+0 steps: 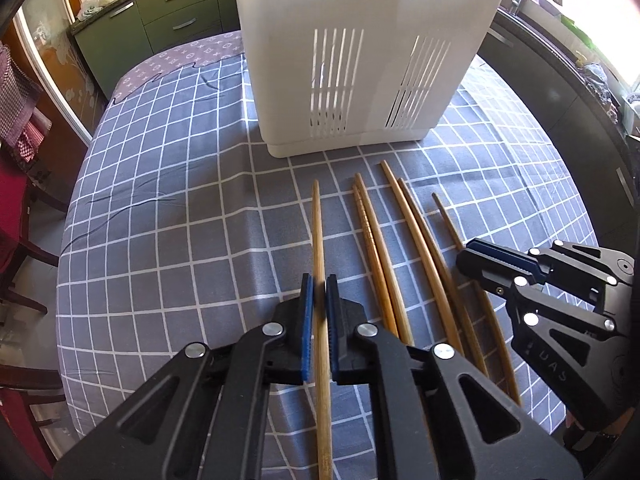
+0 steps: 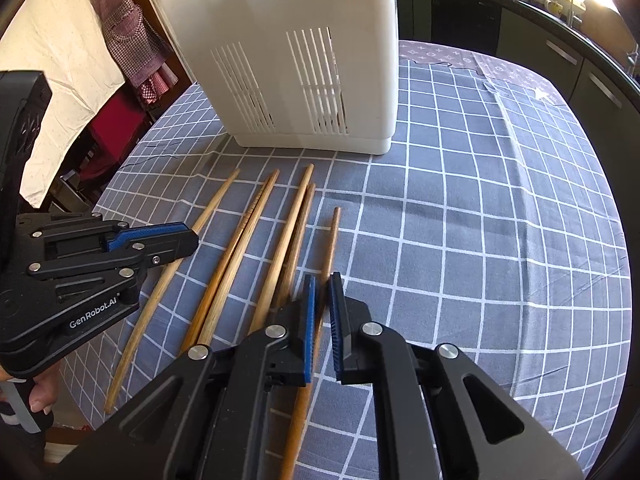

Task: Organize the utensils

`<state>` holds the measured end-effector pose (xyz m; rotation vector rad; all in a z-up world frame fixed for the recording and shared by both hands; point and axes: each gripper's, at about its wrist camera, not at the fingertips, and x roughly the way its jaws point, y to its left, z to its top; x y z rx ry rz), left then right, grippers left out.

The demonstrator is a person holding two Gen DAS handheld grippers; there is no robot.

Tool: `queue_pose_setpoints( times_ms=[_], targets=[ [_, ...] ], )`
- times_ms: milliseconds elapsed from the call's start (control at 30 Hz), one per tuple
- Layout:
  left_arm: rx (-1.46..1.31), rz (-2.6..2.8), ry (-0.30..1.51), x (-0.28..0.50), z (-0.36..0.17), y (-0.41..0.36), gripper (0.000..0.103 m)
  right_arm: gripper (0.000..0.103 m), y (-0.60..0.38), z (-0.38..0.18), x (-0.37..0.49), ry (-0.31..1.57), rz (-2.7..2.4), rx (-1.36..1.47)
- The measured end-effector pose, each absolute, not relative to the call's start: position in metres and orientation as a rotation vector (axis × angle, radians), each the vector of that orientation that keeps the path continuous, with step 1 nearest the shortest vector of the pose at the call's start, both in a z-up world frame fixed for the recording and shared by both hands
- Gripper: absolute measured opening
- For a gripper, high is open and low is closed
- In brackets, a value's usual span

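Note:
Several wooden chopsticks lie side by side on the checked tablecloth in front of a white slotted utensil holder, which also shows in the right wrist view. My left gripper has its jaws nearly closed around the leftmost chopstick, which runs between the blue pads. My right gripper straddles the rightmost chopstick with a narrow gap between its jaws. Each gripper shows in the other's view: the right one and the left one. The middle chopsticks lie untouched.
The table's grey checked cloth reaches the edge at left and right. Green cabinets stand behind, a dark counter runs along the right, and chairs with red cloth stand at the left.

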<state>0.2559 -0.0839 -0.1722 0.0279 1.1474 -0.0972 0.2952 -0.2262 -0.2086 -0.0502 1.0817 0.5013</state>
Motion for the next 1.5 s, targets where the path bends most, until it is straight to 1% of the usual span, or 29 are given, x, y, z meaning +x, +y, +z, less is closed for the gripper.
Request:
queue_pose_setpoints(
  times_ms=[133, 533, 733, 1067, 1500],
  targets=[
    [0.032, -0.104, 1.093, 0.243, -0.153, -0.079, 0.006, 0.006, -0.231, -0.198, 0.292, 1.052, 0.496, -0.024],
    [0.004, -0.158, 0.901, 0.209, -0.076, -0.067, 0.006, 0.006, -0.265, -0.111, 0.259, 0.826, 0.524, 0.071],
    [0.014, -0.177, 0.820, 0.195, -0.047, -0.065, 0.006, 0.006, -0.272, -0.084, 0.242, 0.756, 0.533, 0.079],
    [0.021, -0.197, 0.793, 0.185, -0.039, -0.069, 0.006, 0.006, -0.272, -0.064, 0.221, 0.706, 0.550, 0.060],
    [0.026, -0.219, 0.775, 0.181, -0.032, -0.073, 0.006, 0.006, -0.267, -0.062, 0.216, 0.698, 0.570, 0.045]
  ],
)
